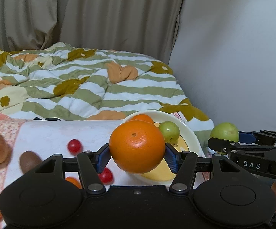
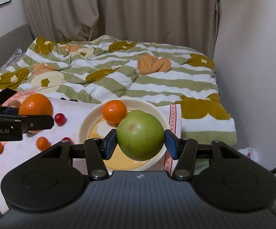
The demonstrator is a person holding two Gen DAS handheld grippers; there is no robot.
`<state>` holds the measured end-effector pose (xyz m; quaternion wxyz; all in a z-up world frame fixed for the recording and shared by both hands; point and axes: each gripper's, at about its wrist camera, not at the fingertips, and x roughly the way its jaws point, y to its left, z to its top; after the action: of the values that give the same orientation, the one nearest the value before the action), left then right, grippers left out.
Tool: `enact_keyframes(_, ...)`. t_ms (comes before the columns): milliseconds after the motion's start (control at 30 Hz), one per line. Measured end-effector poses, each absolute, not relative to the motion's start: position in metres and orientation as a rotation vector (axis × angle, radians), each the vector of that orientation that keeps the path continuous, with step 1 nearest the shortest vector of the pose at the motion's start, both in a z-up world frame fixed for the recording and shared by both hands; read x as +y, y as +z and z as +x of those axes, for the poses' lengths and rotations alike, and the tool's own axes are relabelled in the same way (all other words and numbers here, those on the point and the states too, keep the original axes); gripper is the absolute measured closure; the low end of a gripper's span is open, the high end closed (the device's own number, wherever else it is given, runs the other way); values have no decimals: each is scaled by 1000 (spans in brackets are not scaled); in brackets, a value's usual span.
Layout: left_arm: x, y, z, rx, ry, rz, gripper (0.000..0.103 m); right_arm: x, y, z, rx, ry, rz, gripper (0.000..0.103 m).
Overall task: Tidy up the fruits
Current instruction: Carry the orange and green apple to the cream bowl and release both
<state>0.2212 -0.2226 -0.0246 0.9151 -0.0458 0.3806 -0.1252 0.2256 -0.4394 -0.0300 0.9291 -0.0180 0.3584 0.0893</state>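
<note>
A rumpled striped quilt (image 2: 118,72) covers the bed behind a table with a pale cloth (image 2: 74,112). The left gripper (image 1: 137,155) clamps a large orange (image 1: 137,146) above the plate's left rim; the right gripper (image 2: 140,142) clamps a green fruit (image 2: 140,136) over the plate (image 2: 88,120) near the cloth's far right corner. On the plate lie a small orange (image 2: 114,111) and another green fruit (image 1: 170,131).

Orange (image 1: 137,146) and green fruit (image 2: 140,136) gripped above plate (image 2: 92,116).
</note>
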Motion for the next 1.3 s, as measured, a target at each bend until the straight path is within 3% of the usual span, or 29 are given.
enact_keyframes(367, -255, -79, 283, 877, -304, 9, 39, -449, -64, 273, 794, 152, 7, 34)
enact_keyframes(800, -284, -112, 301, 921, -364, 207, 39, -461, -77, 289, 826, 93, 39, 34)
enact_keyframes(867, -284, -112, 300, 908, -368, 218, 33, -463, -76, 289, 825, 86, 41, 34)
enact_keyframes(933, -285, -107, 297, 880, -376, 222, 5, -465, -74, 289, 824, 82, 49, 34)
enact_keyframes(1300, -245, -75, 275, 859, -346, 117, 3, -452, -72, 291, 822, 133, 6, 34)
